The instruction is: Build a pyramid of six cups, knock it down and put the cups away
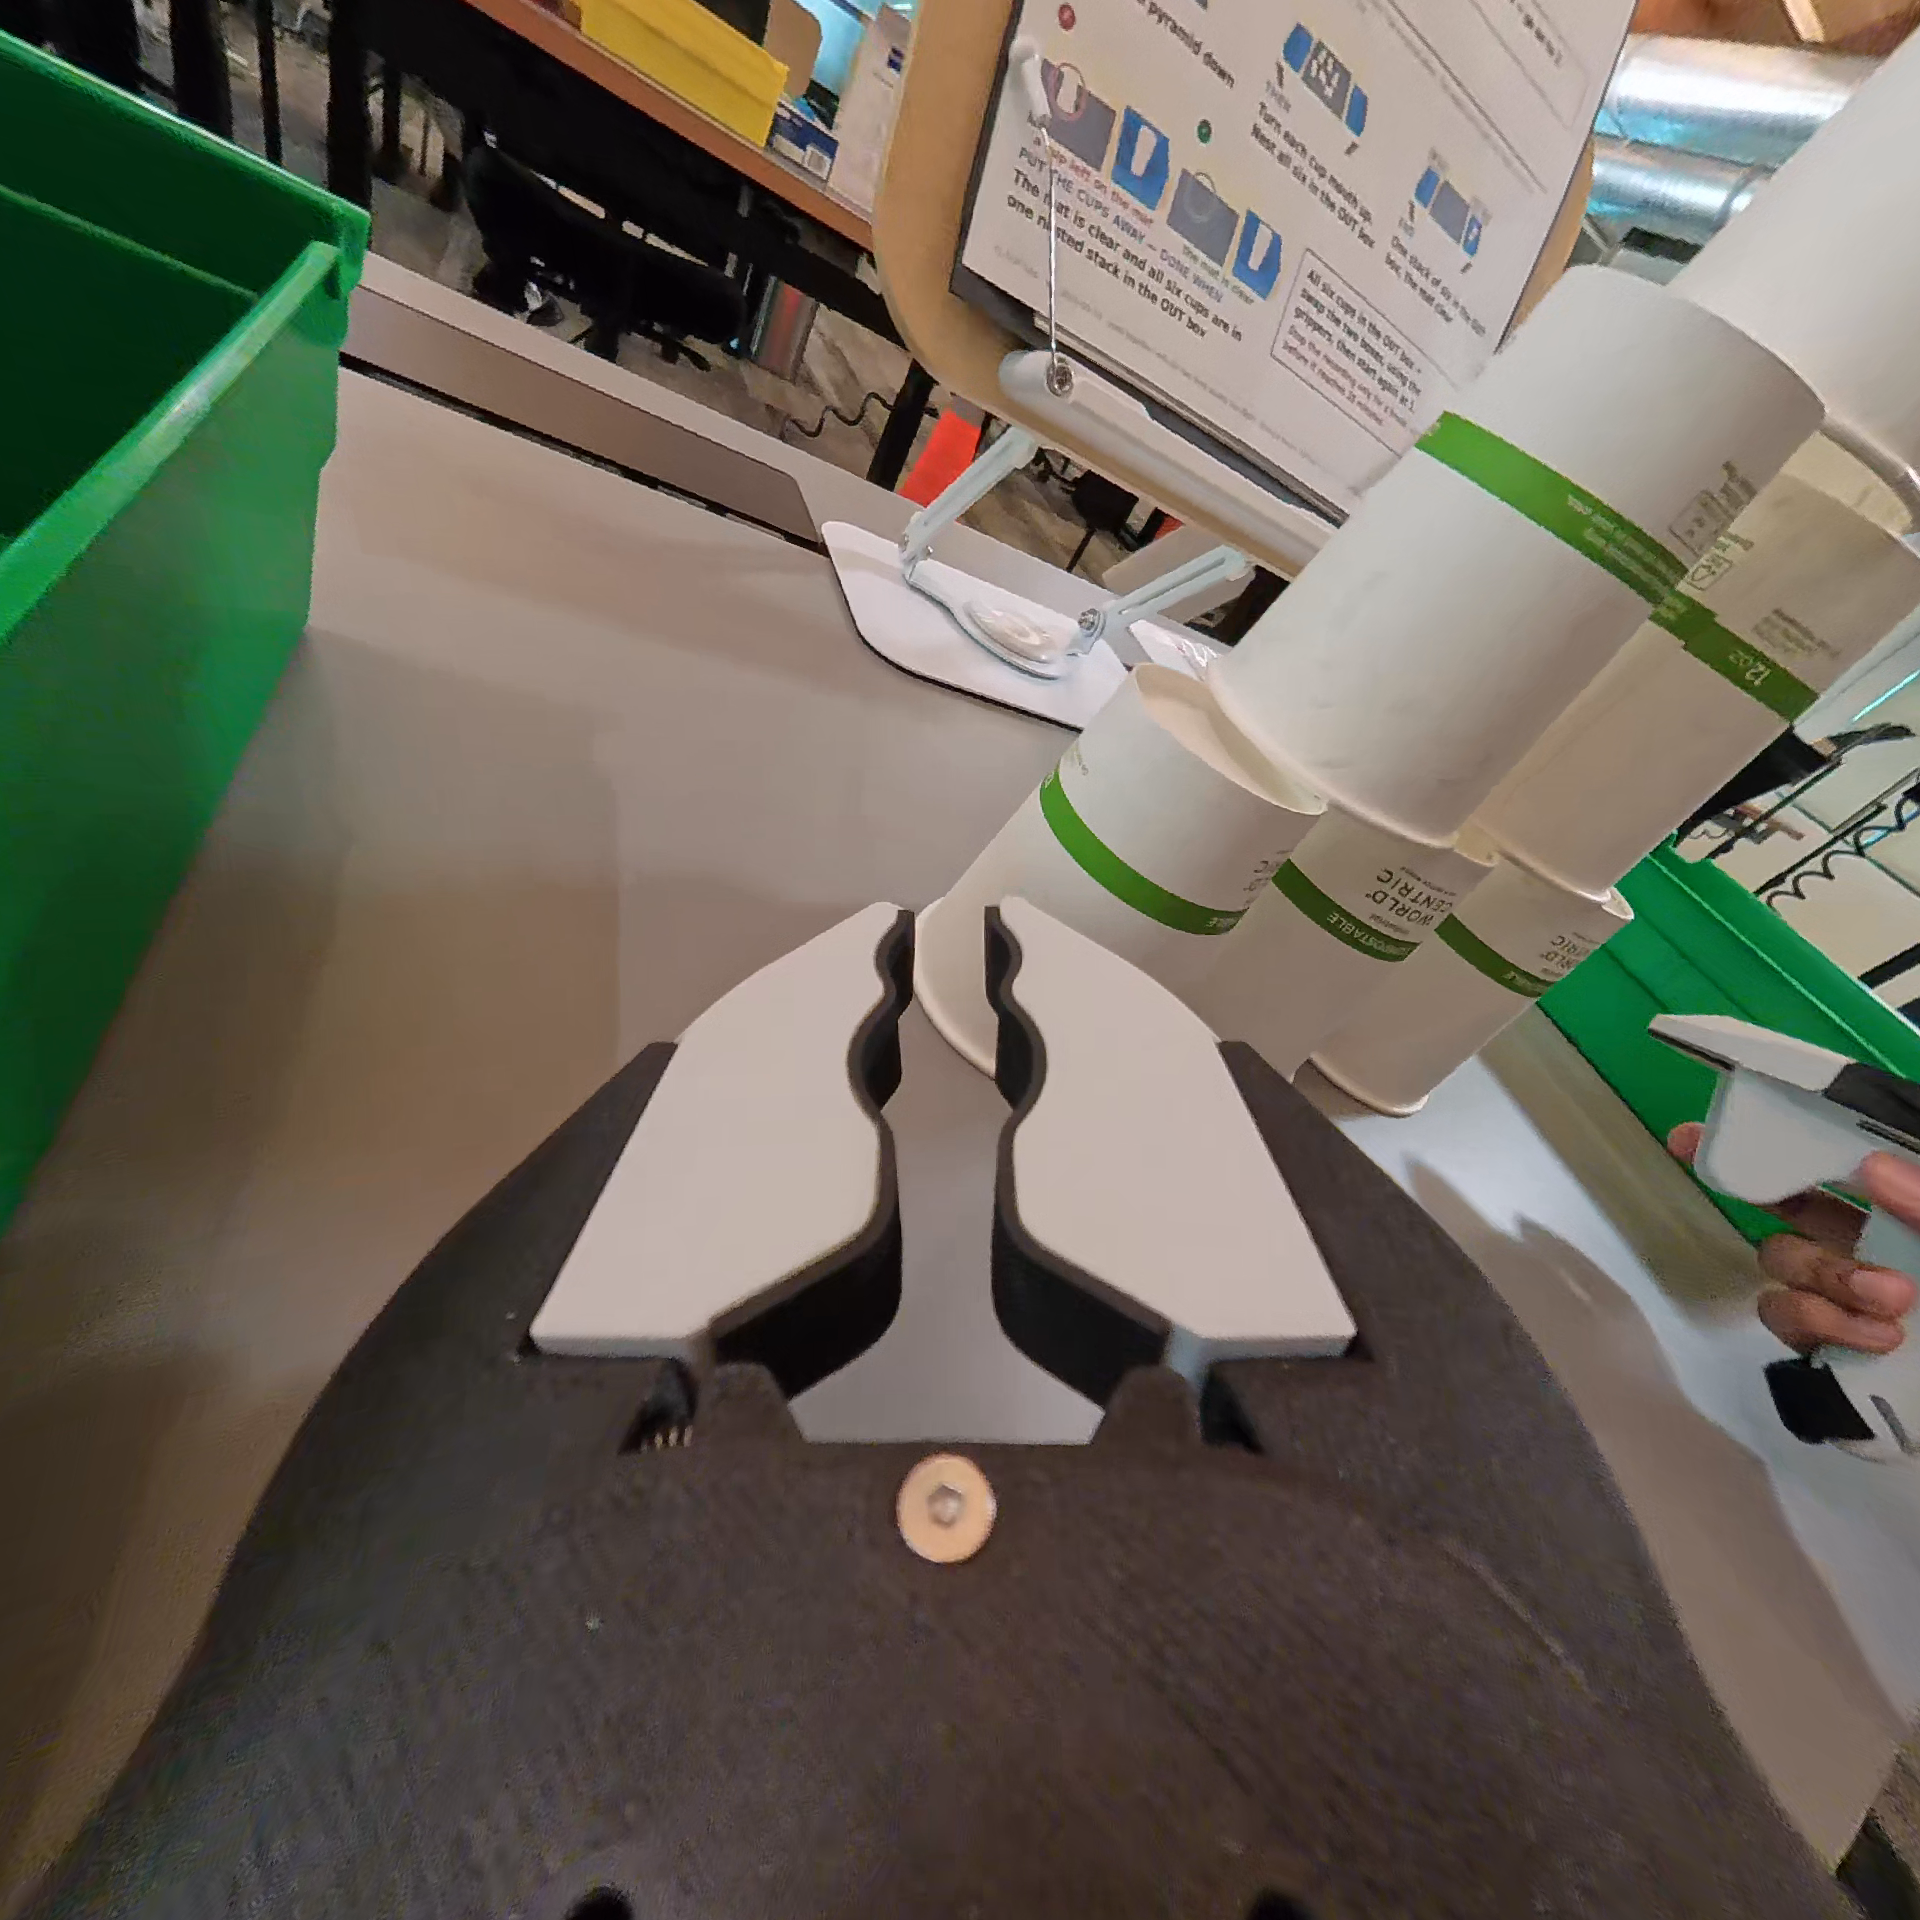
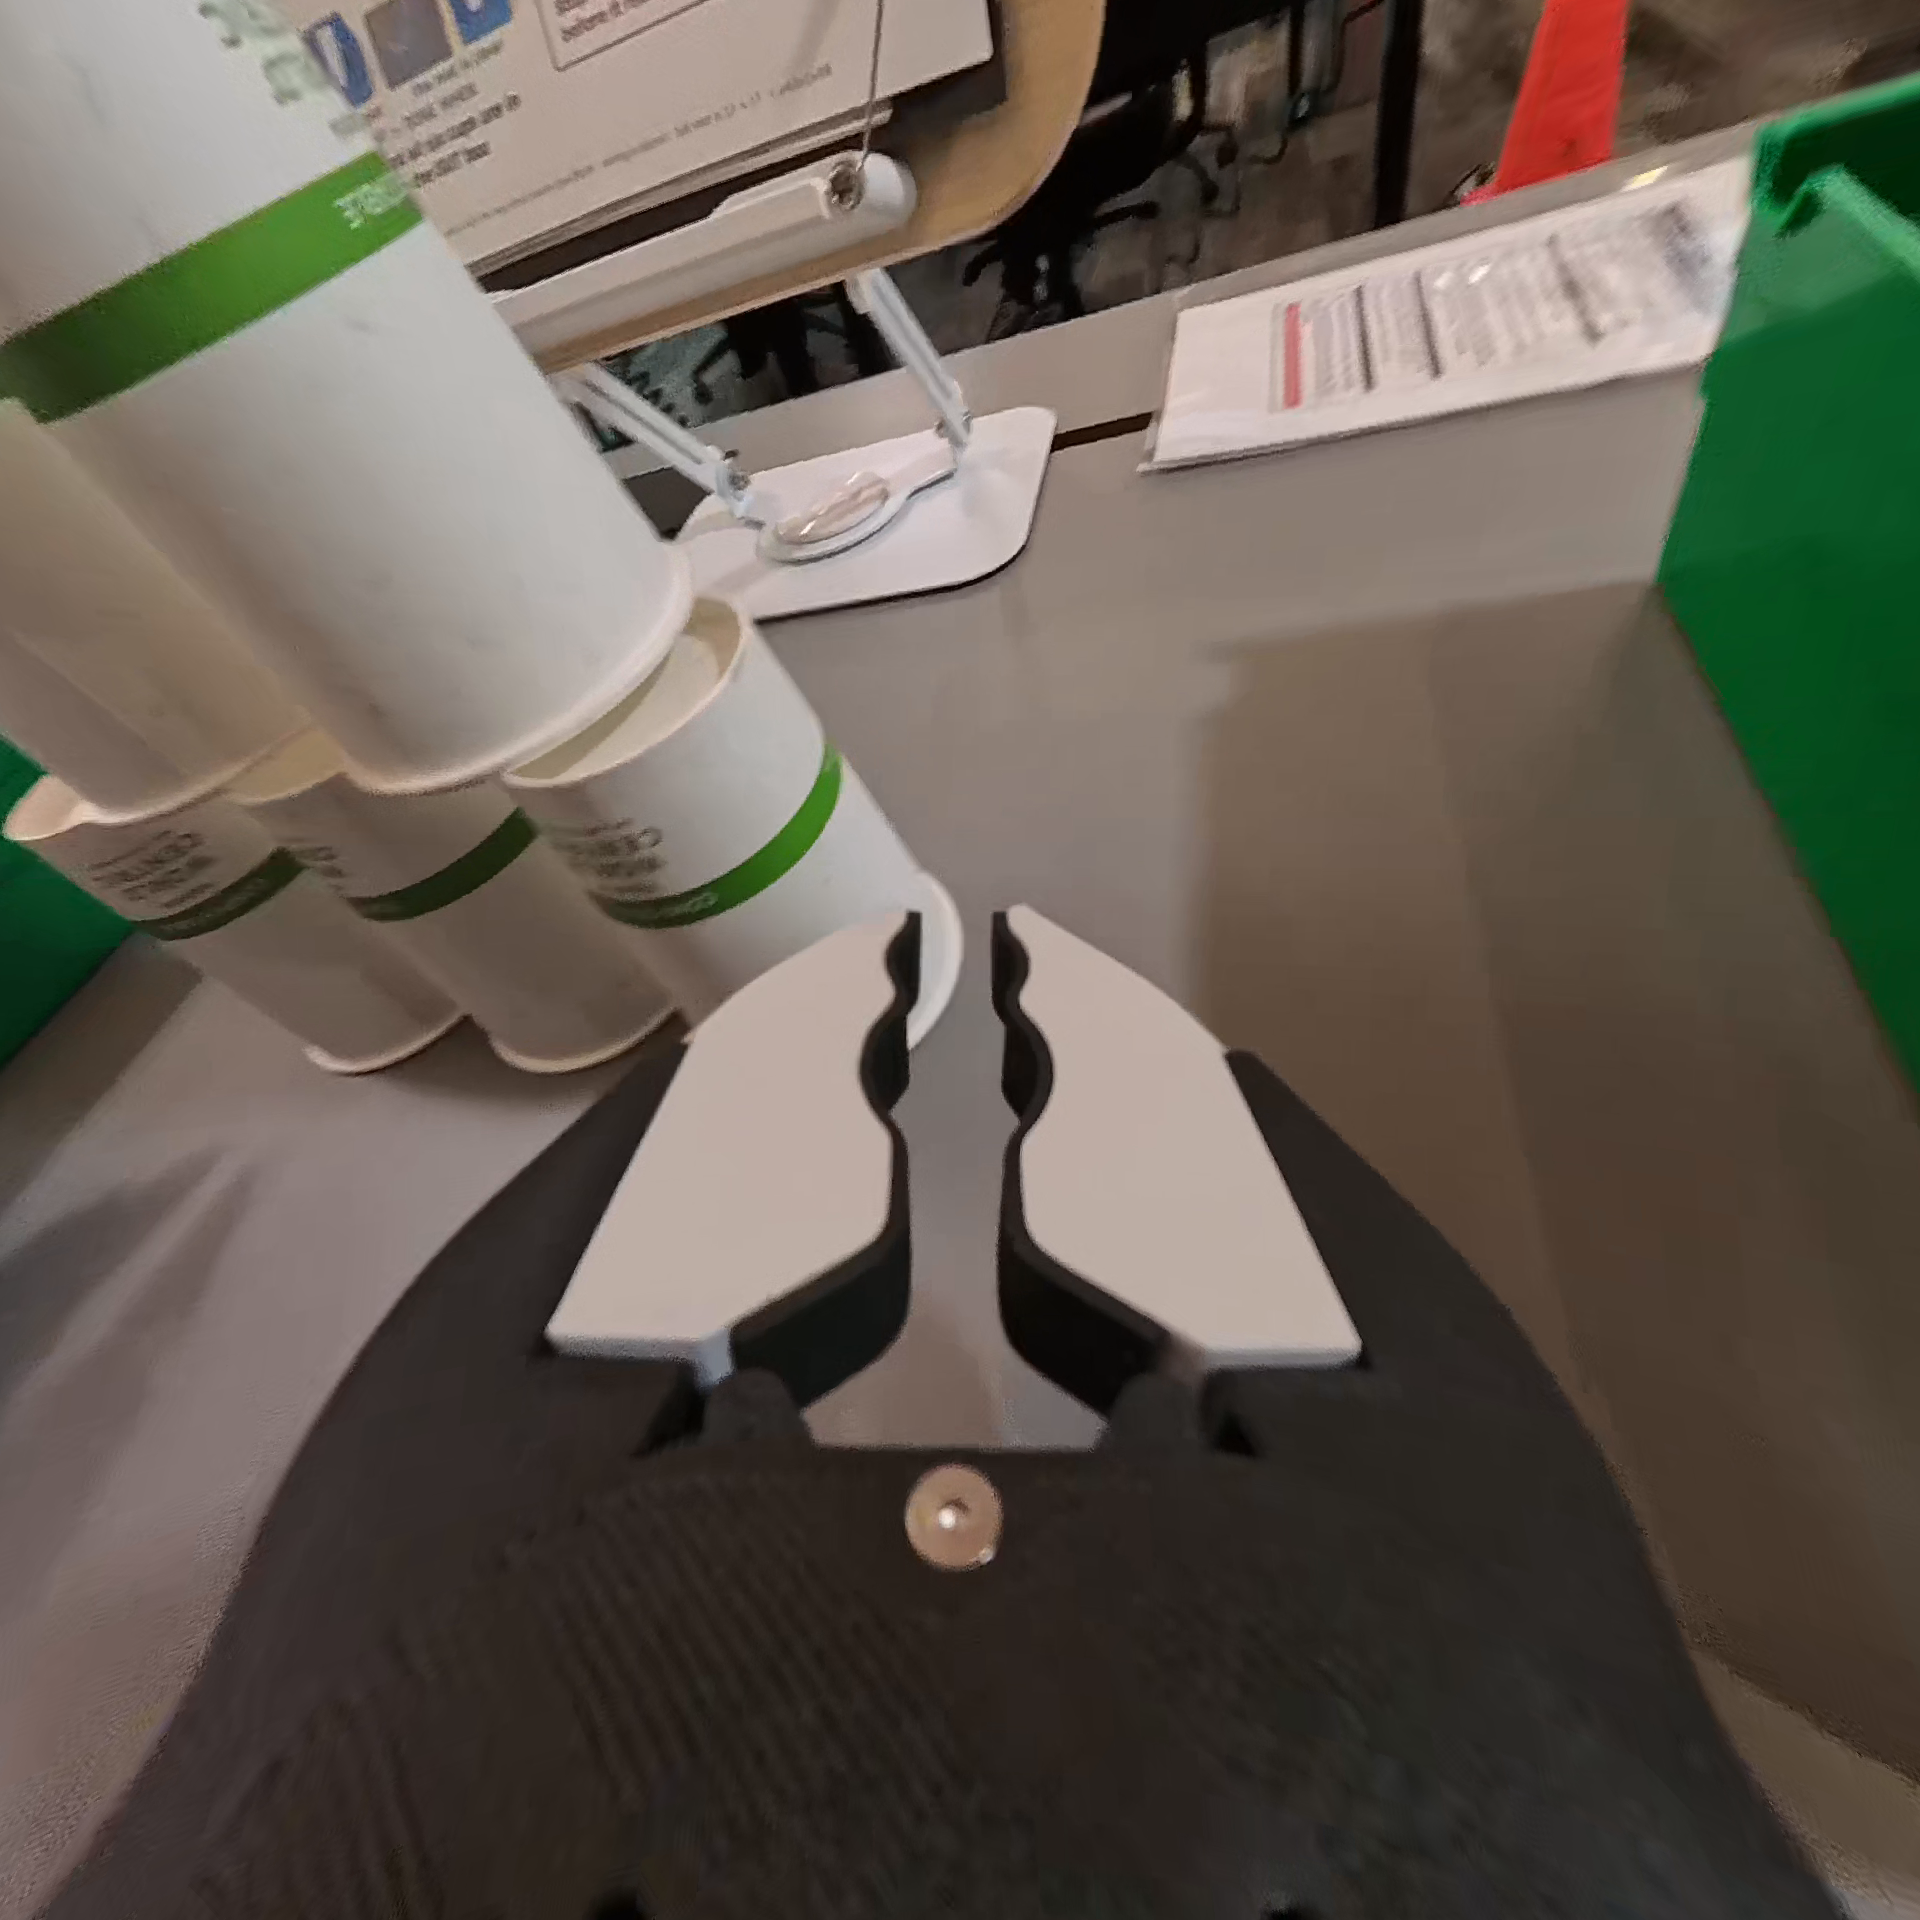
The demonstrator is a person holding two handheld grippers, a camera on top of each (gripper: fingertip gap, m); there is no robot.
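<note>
White paper cups with green bands stand mouth-down in a pyramid on the grey table (image 1: 623, 831). My left gripper (image 1: 950, 920) is low over the table, just in front of the pyramid's bottom left cup (image 1: 1101, 883). Its jaws stand nearly closed with a narrow gap and hold nothing. My right gripper (image 2: 956, 925) is just in front of the bottom right cup (image 2: 727, 831), jaws likewise nearly closed and empty. Second-row cups (image 1: 1475, 603) (image 2: 343, 468) rest on the bottom row. The right gripper, held by a hand, also shows in the left wrist view (image 1: 1787, 1122).
A green bin (image 1: 156, 623) stands at the left of the table and another green bin (image 2: 1808, 520) at the right. A document stand with a printed sheet (image 1: 1247, 208) and its white base (image 2: 914, 499) are behind the cups. A laminated sheet (image 2: 1455, 332) lies at the back right.
</note>
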